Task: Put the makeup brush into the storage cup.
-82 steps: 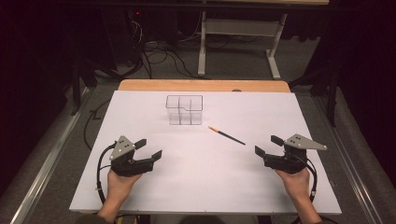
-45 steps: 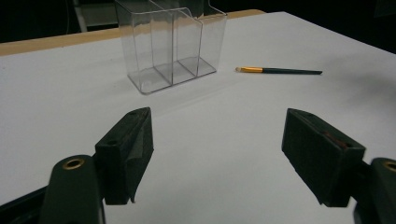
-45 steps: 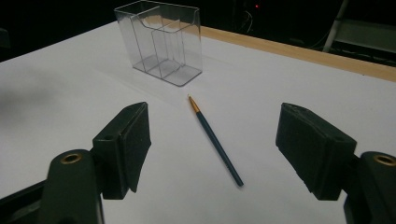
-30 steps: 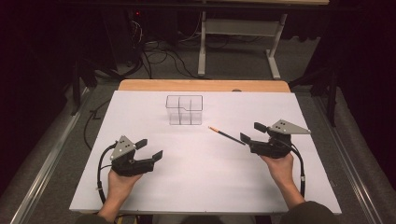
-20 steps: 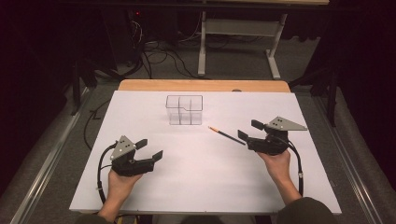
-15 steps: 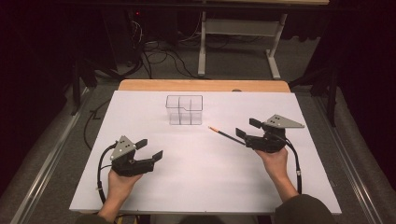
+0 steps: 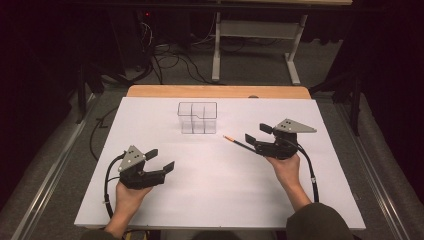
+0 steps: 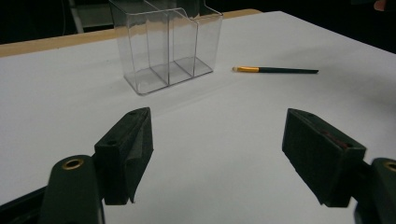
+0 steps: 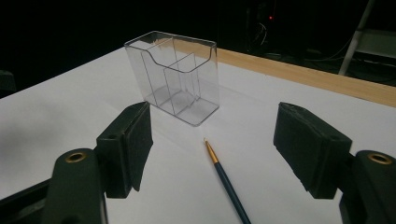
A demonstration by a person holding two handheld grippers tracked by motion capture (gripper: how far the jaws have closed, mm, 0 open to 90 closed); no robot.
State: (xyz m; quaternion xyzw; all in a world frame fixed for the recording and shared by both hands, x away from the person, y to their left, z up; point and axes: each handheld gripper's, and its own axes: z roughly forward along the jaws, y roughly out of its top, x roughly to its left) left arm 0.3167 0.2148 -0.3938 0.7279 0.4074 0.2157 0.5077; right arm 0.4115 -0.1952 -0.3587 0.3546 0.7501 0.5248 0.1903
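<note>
Brush (image 7: 238,143): thin dark handle, gold ferrule, pale tip; flat on the tabletop, right of centre, tip toward the far edge.
Brush, other views: lying between the jaws in the right gripper view (image 9: 225,180); near the organiser in the left gripper view (image 8: 275,70).
Right gripper (image 7: 256,138): jaws wide apart, over the brush's handle end, nothing clamped.
Left gripper (image 7: 161,161): jaws apart, empty, near the front-left corner, well apart from the brush.
Organiser (image 7: 198,118): clear plastic, 3 compartments, upright, toward the far edge, empty.
Tabletop (image 7: 215,190): white sheet, wooden strip along the far edge.
Room: dark, grey floor, cables (image 7: 165,60), a metal table frame (image 7: 255,35) behind.
</note>
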